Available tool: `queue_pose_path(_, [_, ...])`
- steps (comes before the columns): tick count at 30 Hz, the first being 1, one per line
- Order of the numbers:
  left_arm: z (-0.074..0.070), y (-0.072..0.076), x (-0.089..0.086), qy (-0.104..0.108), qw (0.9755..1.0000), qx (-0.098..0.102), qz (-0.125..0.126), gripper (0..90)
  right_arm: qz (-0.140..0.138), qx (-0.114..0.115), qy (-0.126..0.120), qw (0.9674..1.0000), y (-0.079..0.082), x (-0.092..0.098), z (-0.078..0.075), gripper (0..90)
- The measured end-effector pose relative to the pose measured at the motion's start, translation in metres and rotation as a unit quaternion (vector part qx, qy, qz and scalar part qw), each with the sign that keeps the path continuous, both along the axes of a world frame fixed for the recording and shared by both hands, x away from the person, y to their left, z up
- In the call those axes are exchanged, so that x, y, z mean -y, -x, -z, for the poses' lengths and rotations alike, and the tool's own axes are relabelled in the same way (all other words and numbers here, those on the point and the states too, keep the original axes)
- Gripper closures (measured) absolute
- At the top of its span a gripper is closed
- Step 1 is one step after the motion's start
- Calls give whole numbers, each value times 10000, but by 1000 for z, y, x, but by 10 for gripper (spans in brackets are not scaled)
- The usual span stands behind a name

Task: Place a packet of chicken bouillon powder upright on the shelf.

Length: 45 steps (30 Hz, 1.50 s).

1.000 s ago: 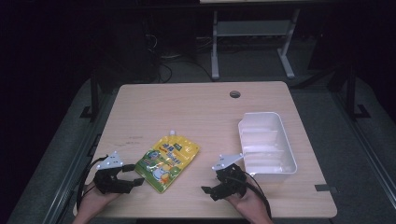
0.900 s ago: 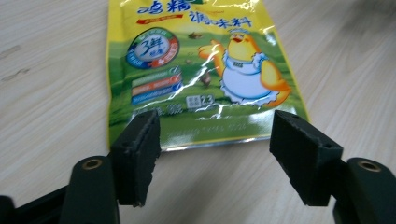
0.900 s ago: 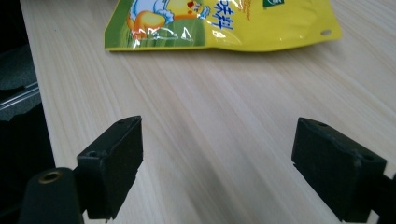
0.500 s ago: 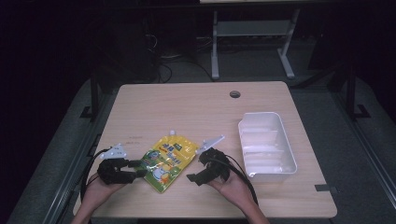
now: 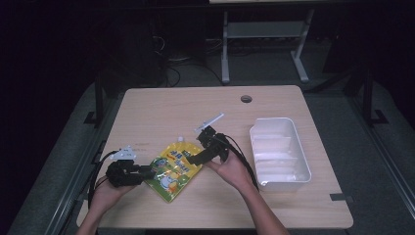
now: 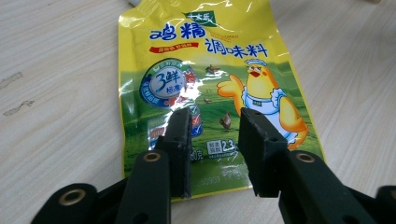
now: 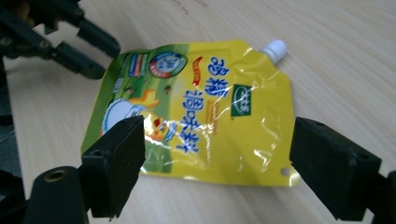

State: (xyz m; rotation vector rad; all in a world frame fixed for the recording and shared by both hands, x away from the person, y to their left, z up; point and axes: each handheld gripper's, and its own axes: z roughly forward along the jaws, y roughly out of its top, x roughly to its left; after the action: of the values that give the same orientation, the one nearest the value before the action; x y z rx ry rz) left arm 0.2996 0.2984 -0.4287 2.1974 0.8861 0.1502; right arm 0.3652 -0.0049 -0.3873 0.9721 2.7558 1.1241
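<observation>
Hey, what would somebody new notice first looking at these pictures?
The bright yellow pouch with a cartoon chicken and a white cap, lying flat near the front of the wooden table. The left gripper sits at its bottom edge, jaws just closing but a gap remains, while the right gripper hangs open over its right side. A white tray sits at the right.

Right claw (image 7: 212,172) wide open, black jaws rising from the bottom, well apart, just above the near edge of a yellow seasoning pouch (image 7: 196,112). Pouch lies flat on the wooden tabletop (image 7: 336,56), white screw cap (image 7: 274,49) at its far right corner, blue lettering and cartoon chick print. Left claw (image 7: 95,58) at the pouch's upper-left edge.
</observation>
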Motion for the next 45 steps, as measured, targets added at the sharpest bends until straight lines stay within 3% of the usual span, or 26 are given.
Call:
queue_pose_path(5, [1,1,2,-136,9999,46,62,730,65,-94,70,9999,-14,-9,2,192])
queue_pose_path(9, [7,0,3,-248,9996,-46,135,797,116,-252,165,9995,-27,-19,10,216])
queue_pose_path(12, [13,-2,2,-320,9993,-167,120,797,148,-296,281,9991,-32,-22,15,218])
queue_pose_path(17, [14,-3,0,-256,9994,-201,110,786,282,-542,570,9965,-44,-24,34,286])
queue_pose_path(26, [15,-3,0,-210,9993,-259,149,746,343,-727,674,9945,-46,-20,53,373])
queue_pose_path(30, [16,-3,0,-171,9994,-272,153,736,339,-885,567,9939,-46,-17,58,411])
queue_pose_path(33, [16,-4,-1,-171,9994,-269,153,737,357,-836,543,9944,-45,-15,61,450])
queue_pose_path(40, [17,-3,0,-169,9994,-263,116,737,473,-1001,96,9938,-46,-3,59,555])
queue_pose_path(45, [18,-3,0,-201,9994,-264,97,738,447,-911,-28,9948,-44,-1,54,581])
